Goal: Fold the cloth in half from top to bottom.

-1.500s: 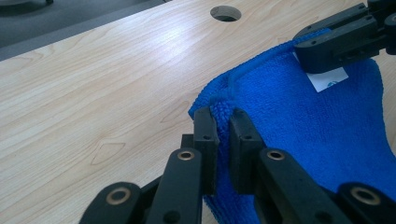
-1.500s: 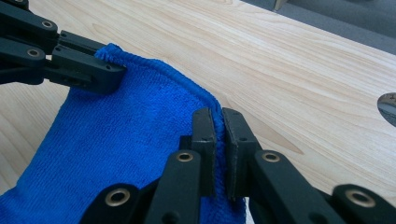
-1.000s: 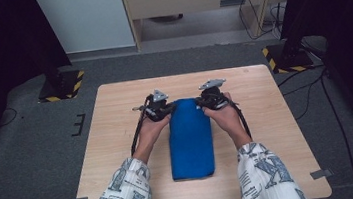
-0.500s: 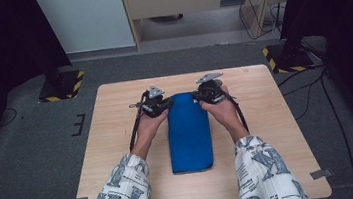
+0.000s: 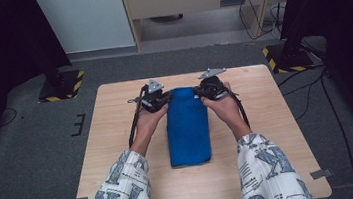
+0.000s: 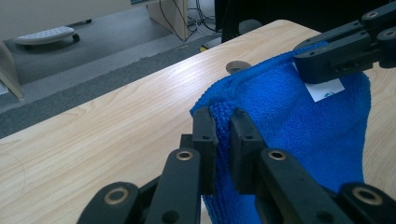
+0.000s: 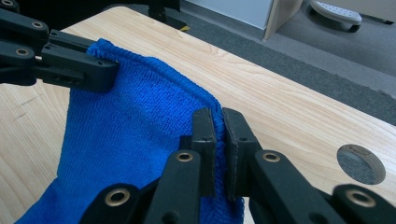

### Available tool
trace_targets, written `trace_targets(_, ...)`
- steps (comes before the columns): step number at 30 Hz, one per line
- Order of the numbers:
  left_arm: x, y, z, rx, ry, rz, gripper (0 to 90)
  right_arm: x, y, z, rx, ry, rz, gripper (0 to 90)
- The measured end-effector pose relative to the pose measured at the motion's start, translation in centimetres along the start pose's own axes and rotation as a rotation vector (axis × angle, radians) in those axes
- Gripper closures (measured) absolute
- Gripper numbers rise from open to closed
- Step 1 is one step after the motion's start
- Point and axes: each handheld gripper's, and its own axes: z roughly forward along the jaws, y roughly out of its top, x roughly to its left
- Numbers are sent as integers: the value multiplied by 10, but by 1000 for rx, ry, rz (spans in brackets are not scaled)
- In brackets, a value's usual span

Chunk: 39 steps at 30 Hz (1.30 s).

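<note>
I have the left hand-held gripper (image 6: pixel 223 140) and right hand-held gripper (image 7: pixel 218 140) each pinching a far corner of the blue microfiber towel (image 5: pixel 186 126) lying folded on the tabletop (image 5: pixel 277 118). Next, I judge, comes lifting both corners evenly towards me.

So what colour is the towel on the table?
Bright blue towel; the right gripper view shows it best.

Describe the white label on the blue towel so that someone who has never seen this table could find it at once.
Start at the wooden table and find the blue towel lying folded along its middle. At the towel's far end, each claw pinches one corner: the left claw and the right claw. The white label sits just beside the right claw's jaws, the one white patch on the otherwise plain blue cloth.
</note>
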Motion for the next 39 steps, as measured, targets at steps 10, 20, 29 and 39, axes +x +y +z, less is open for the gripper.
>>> trace_targets(10, -6, -4, -7, -2, 1, 22, 819, 7, -5, -8, -15, 15, -15, 844)
trace_targets(20, -15, -11, -16, -15, -7, 37, 815, 14, -17, -18, -28, 27, -23, 843)
trace_targets(29, -27, -17, -31, -15, -13, 71, 815, 24, -23, -35, -51, 46, -39, 842)
trace_targets(39, -35, -19, -44, -4, -27, 109, 814, 30, -33, -47, -52, 65, -61, 841)
